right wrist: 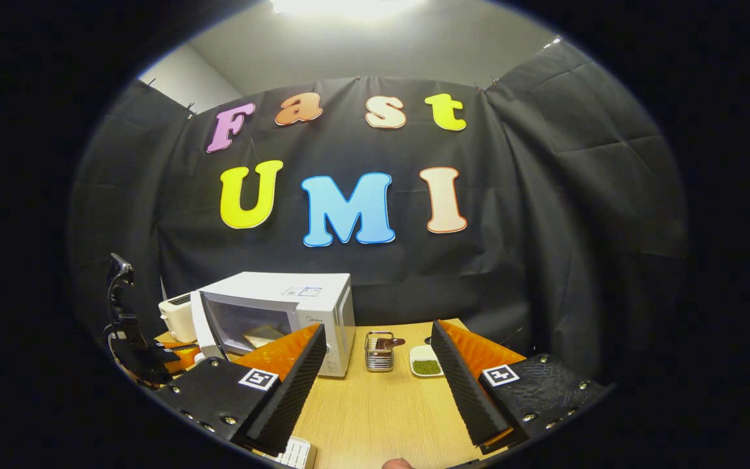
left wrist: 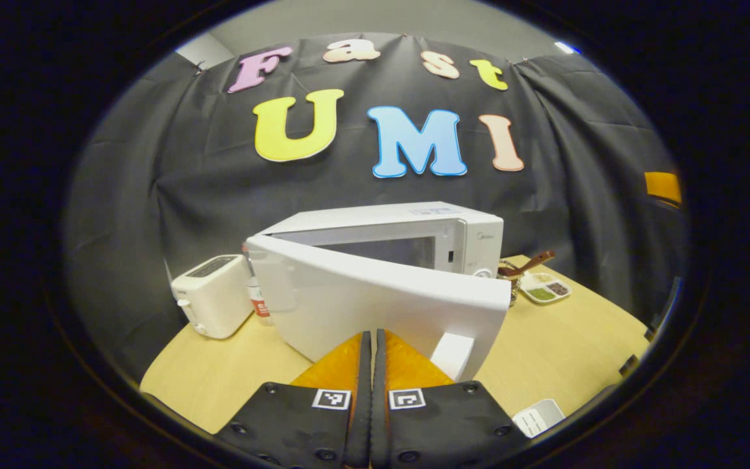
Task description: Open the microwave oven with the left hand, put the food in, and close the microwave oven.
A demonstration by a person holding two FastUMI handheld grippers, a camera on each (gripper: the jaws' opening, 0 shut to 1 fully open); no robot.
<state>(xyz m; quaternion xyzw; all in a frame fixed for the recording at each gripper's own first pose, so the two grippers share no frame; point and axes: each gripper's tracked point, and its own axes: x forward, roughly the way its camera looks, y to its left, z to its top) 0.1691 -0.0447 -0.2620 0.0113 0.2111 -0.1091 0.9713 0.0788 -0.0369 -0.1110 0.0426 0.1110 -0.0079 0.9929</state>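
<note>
So the microwave (left wrist: 414,234) is sitting on the wooden table (left wrist: 564,345) with its door (left wrist: 375,306) swinging half open. In the left gripper view, a toaster (left wrist: 213,294) is standing just left of it, and the left gripper (left wrist: 372,365) is pinched closed with nothing in it, right at the door. The right gripper view is catching food (right wrist: 264,335) lying inside the microwave, a wire basket (right wrist: 379,352) just right of it, and the right gripper (right wrist: 378,371) gaping wide, empty.

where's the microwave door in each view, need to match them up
left gripper view: the microwave door stands ajar at centre, just beyond the left gripper.
right gripper view: the door is at lower left, swung partly open.
shared landmark: the white toaster left of the microwave.
</note>
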